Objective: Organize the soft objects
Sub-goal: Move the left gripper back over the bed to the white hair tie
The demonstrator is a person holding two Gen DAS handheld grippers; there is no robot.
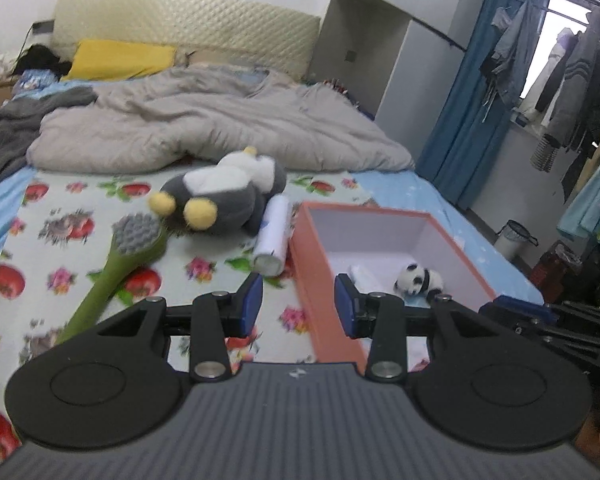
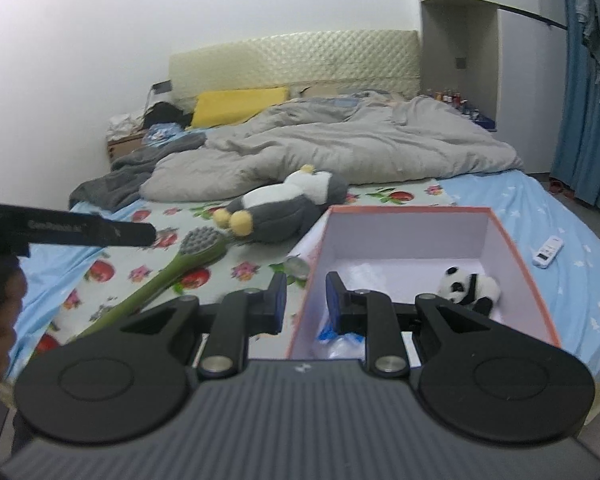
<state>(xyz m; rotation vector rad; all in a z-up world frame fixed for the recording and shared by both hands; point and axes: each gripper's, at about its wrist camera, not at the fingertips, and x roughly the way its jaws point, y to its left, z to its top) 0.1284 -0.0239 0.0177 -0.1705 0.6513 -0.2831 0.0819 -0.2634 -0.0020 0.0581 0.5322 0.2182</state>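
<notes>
Left gripper [image 1: 298, 300], blue-padded jaws apart and empty, straddling the near left wall of the open orange cardboard box with white interior [image 1: 306, 276]. Right gripper [image 2: 306, 300], jaws likewise apart and empty, over the same wall. Small black-and-white panda plush [image 1: 419, 279] lies inside the box at 2 o'clock. Grey-and-white penguin plush with yellow feet [image 1: 224, 192] lies on the floral sheet at 11 o'clock, beside a white cylindrical roll [image 1: 274, 236] and a green long-handled brush [image 1: 118, 270].

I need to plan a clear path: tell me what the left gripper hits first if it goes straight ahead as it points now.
Probably the near left wall of the orange box, which sits between the open jaws of the left gripper. Depth is hard to judge; it may pass above the rim.
</notes>
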